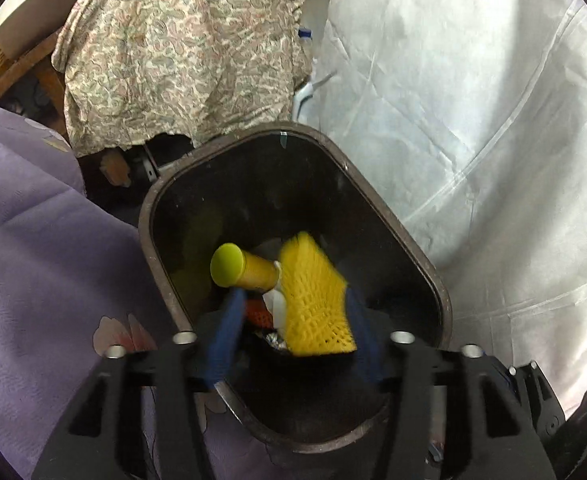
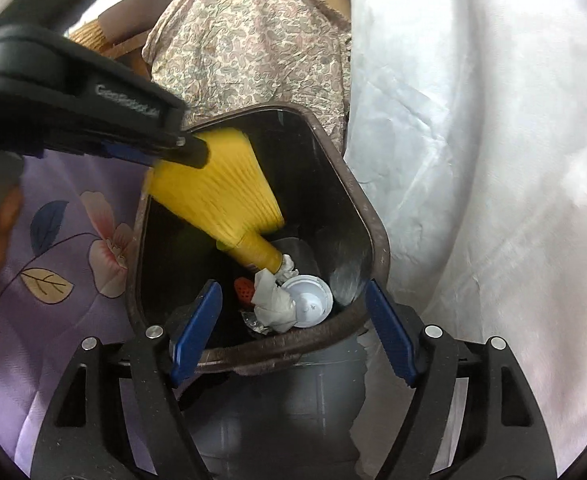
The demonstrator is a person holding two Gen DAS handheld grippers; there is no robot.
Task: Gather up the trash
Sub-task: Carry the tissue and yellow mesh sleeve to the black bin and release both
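Blue pads fill the bottom of the left wrist view, and the left claw [image 1: 289, 344] stands released over the mouth of the dark bin [image 1: 405, 216]. Between and just beyond its blurred fingers [image 1: 225, 340] sits the yellow foam net [image 1: 315, 296], wrapped round a yellow bottle [image 1: 253, 272] whose green cap [image 1: 227, 265] points away to the left. Whether the right-hand pad brushes the mesh, the blur won't let me say.

Over to the right wrist view: the right claw [image 2: 293, 328] is wide open, empty, its fingers [image 2: 389, 332] straddling the bin's [image 2: 377, 236] near rim. From here the left claw's [image 2: 165, 156] black body reaches in from the upper left, and the yellow foam net [image 2: 221, 192] hangs just below its tip, tilting down into the bin with the yellow bottle [image 2: 259, 254] lowest. Down at the bottom lie crumpled white paper [image 2: 273, 300], a white lid [image 2: 311, 300] and a bit of red mesh [image 2: 243, 290]. Purple flowered cloth [image 2: 73, 240] lies left of the bin, white sheeting [image 2: 473, 160] to the right.
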